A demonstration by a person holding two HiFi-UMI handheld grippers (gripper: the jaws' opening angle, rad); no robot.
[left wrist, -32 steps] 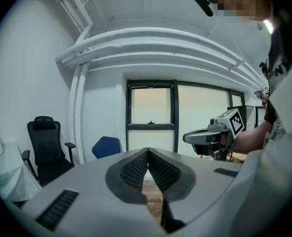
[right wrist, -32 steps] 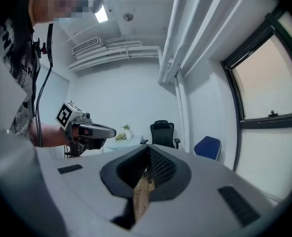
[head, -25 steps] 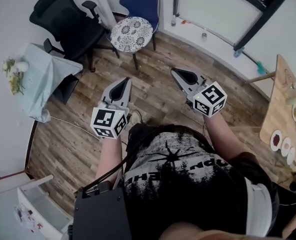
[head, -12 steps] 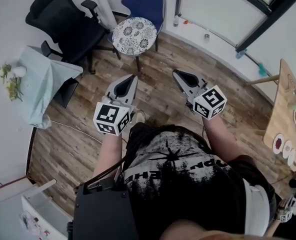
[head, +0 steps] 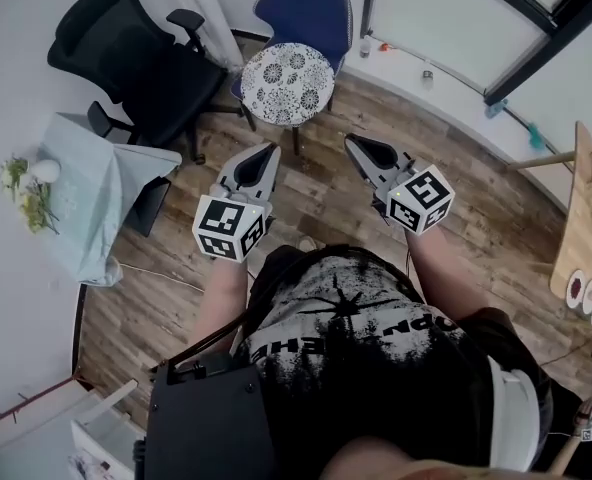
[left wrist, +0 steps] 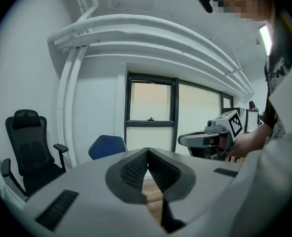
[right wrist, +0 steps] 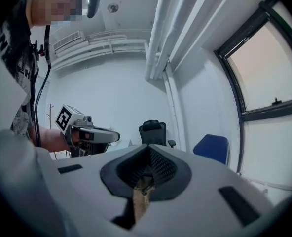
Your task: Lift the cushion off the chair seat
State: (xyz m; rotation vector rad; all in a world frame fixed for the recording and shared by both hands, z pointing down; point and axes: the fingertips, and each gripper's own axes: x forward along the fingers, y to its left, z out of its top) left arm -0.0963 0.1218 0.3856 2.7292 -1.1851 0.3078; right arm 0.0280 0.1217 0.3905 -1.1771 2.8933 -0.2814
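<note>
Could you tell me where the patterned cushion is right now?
In the head view the cushion lies top centre on the blue chair, right of the black office chair.

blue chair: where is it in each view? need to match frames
Head view: blue chair at top centre, patterned cushion on its seat.
Left gripper view: blue chair left of centre, lower half.
Right gripper view: blue chair right of centre, lower half.
Shared landmark: black office chair, left of the blue chair in all three.
</note>
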